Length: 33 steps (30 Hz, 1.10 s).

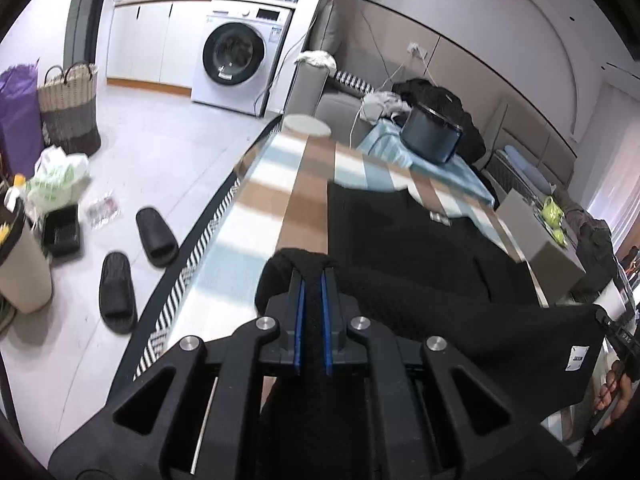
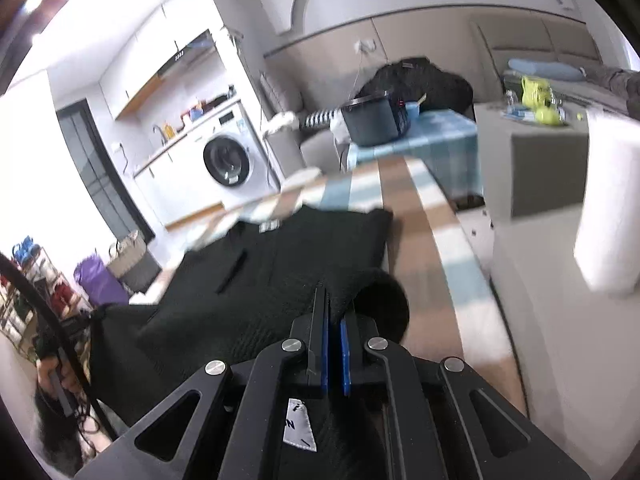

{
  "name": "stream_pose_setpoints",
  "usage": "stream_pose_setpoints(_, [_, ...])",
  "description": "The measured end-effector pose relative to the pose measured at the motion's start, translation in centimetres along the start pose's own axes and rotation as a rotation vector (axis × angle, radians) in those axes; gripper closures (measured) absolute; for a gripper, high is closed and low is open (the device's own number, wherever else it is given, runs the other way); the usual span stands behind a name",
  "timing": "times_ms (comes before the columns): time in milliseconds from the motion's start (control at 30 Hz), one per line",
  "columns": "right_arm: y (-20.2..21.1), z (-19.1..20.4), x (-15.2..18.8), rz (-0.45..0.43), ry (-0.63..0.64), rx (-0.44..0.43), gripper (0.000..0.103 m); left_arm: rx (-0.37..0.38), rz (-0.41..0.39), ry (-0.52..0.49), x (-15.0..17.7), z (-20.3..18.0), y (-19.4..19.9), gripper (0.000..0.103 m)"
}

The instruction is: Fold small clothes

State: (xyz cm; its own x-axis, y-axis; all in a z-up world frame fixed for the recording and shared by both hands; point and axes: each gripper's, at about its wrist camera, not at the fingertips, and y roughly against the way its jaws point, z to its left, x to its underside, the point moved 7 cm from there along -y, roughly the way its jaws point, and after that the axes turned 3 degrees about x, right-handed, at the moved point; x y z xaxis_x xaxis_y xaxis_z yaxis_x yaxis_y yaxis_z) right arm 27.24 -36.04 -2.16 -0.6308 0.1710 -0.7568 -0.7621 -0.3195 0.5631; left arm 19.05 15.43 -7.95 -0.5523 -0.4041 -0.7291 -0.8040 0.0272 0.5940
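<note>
- My left fingers (image 1: 313, 280) were pinched shut on a near corner of the black garment (image 1: 420, 248), a fold of fabric bulging out past the blue pads.
- My right fingers (image 2: 334, 312) were likewise clamped on the opposite near corner of the garment, where a hem or leg opening rolled into a dark tube just beside them.
- The garment lay spread across the striped bench (image 1: 256, 208), its far part flat on the cloth, its near edge lifted between my two grips.
- A white label (image 1: 579, 357) hung at the raised edge by the right-hand side.
- I judged it light, soft and limp: it would sag between the grips and slide easily on the bench cloth, so corners or hem were the places to hold, with both kept level.
- Both hands pointed forward and moderately downward toward the bench, roughly parallel, one at each side of the garment.
- The person's hand (image 1: 612, 396) on the right handle showed at the frame edge.
</note>
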Motion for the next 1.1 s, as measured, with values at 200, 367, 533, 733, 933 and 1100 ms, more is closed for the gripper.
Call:
stream_pose_setpoints(200, [-6.6,-1.3,-1.2,0.082,-0.079,0.100,0.099,-0.017,0.105,0.049,-1.6,1.4,-7.2,0.098])
stream_pose_setpoints(367, [-11.1,-3.6,0.8,0.233,-0.157,0.215,0.098,-0.054,0.225,0.120,0.2,3.0,-10.8,0.091])
stream_pose_setpoints(533, [-9.3,-3.8,2.3,0.249,-0.133,0.166,0.072,-0.057,0.203,0.117,1.5,3.2,-9.5,0.045])
stream_pose_setpoints(733, [-10.2,-2.7,4.3,0.285,-0.129,0.087,0.063,-0.028,0.260,0.064,3.8,0.6,-11.3,0.045])
stream_pose_setpoints(933, [-11.9,-1.5,4.9,0.329,-0.111,0.107,0.069,-0.001,0.250,-0.055,4.7,-2.7,-11.5,0.075])
stream_pose_setpoints(1100, [-12.0,-1.5,5.3,0.348,-0.065,0.132,0.077,-0.003,0.267,-0.069,5.2,-2.4,-11.0,0.083])
